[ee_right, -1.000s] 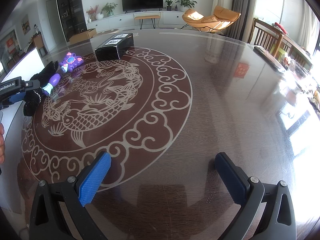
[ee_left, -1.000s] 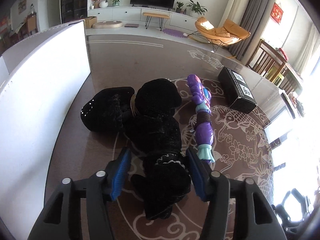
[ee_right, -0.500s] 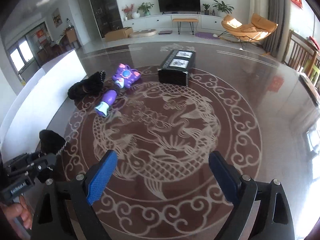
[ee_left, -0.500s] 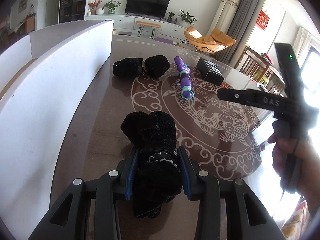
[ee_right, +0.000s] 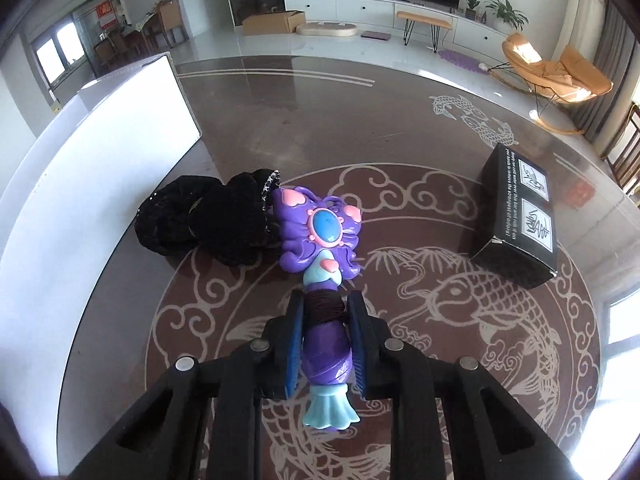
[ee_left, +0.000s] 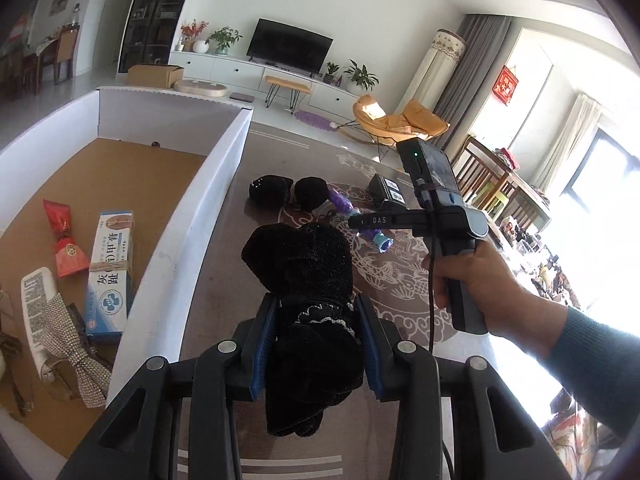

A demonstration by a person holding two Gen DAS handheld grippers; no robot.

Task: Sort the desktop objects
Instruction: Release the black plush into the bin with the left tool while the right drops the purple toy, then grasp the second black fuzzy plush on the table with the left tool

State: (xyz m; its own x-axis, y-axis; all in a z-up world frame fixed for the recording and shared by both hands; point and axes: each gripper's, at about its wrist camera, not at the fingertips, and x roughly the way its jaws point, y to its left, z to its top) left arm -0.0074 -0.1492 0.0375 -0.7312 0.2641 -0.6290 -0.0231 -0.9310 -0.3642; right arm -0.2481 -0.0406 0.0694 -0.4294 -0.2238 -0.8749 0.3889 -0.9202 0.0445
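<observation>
My left gripper [ee_left: 316, 300] is shut on a black velvet hair bow [ee_left: 304, 264], held up off the table beside the white box [ee_left: 192, 248]. My right gripper [ee_right: 324, 300] points down at a purple and teal toy wand [ee_right: 320, 232]. Its jaws are closing on the wand's dark-wrapped neck, and the blue pads [ee_right: 294, 332] press on both sides. The wand lies on the patterned table [ee_right: 460, 152]. A second black velvet piece [ee_right: 208, 220] lies against the wand's head. In the left wrist view a hand [ee_left: 476, 276] holds the right gripper's body.
Inside the white box lie a toothpaste carton [ee_left: 112, 268], a red packet [ee_left: 64, 244], a white tube [ee_left: 36, 312] and a rhinestone bow [ee_left: 76, 348]. A black carton [ee_right: 516, 220] stands on the table right of the wand. The white box wall [ee_right: 100, 152] runs along the left.
My left gripper pulled back and rose with the black bow until the box's inside came into view. My right gripper crossed the table to the purple wand and closed on it.
</observation>
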